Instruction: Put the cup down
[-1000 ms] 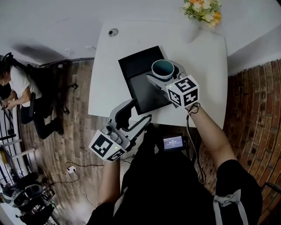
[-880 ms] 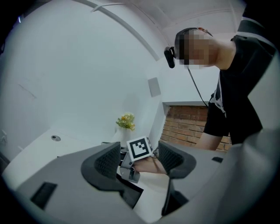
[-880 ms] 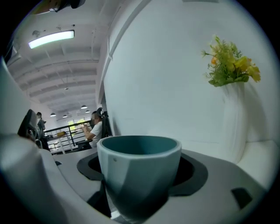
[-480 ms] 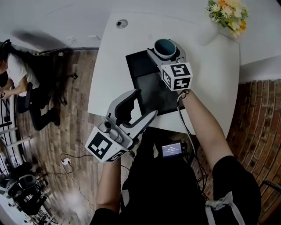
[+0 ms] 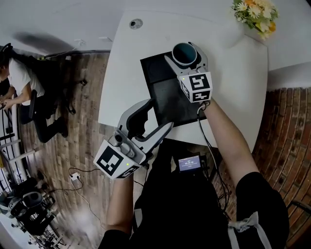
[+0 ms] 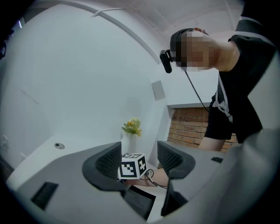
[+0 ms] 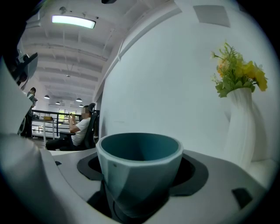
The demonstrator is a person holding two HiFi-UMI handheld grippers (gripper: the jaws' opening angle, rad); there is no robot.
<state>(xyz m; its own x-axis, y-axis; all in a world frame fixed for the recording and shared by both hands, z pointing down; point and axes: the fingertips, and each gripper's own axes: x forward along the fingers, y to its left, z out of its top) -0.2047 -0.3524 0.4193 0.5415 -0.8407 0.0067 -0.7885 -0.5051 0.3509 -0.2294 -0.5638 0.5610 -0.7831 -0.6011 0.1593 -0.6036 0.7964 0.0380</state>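
Cup [image 5: 184, 52] shifted, right tool [image 5: 190, 57] clamping, seemingly over mat [image 5: 167, 97]

Table [image 5: 233, 78] right of the mat [image 5: 165, 99] is bare, free pass up to the flowers [image 5: 253, 13] at far right corner. Left strip bare, only a round grommet [image 5: 136, 23]. Cup [image 5: 183, 50] in right gripper [image 5: 187, 57] blocks mat's far end; rest of mat open.

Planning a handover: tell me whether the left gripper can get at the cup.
Probably not cleanly. The left gripper is open and empty with a clear path over the mat, but the right gripper clasps the cup by its sides.
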